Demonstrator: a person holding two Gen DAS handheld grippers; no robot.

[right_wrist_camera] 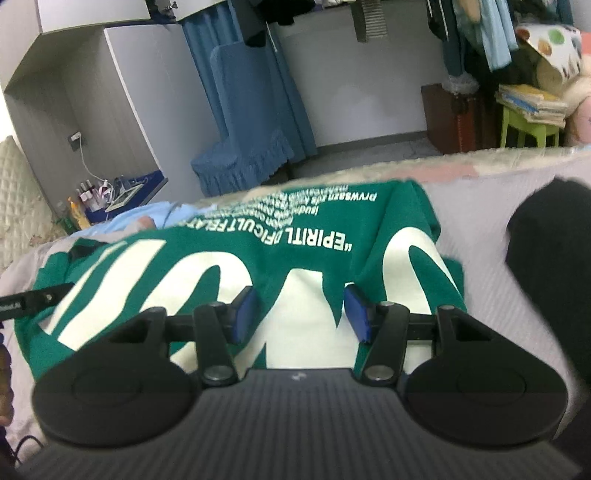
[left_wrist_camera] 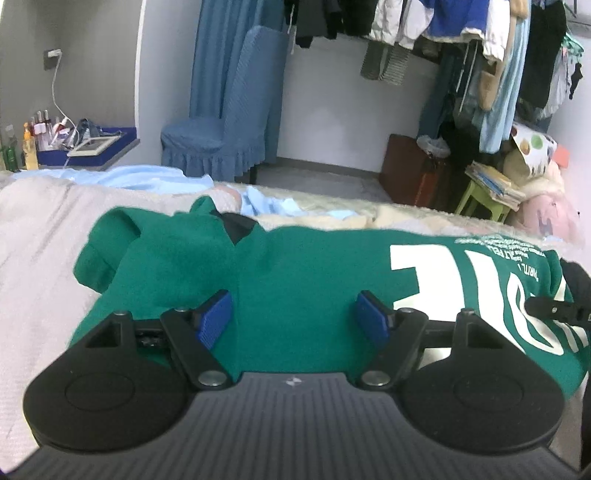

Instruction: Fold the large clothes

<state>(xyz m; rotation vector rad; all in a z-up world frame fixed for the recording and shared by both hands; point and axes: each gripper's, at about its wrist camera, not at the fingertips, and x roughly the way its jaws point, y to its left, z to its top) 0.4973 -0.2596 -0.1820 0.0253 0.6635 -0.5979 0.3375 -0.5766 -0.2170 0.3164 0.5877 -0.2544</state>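
Green sweatshirt [left_wrist_camera: 303, 280] flat on bed [left_wrist_camera: 33, 236]; left tongs [left_wrist_camera: 295, 317], right tongs [right_wrist_camera: 299, 314] both released above it.

Even, soft indoor light with no hard shadows fills both fisheye views, whose edges bow and blur heavily, while the white lettering on the green garment [right_wrist_camera: 207, 258] glares, perhaps slightly overexposed, and the far room stays soft.

You face a white wall [left_wrist_camera: 332, 122], a blue-covered chair [left_wrist_camera: 221, 122], crowded hanging clothes [left_wrist_camera: 461, 33] and a green stool [left_wrist_camera: 480, 201].
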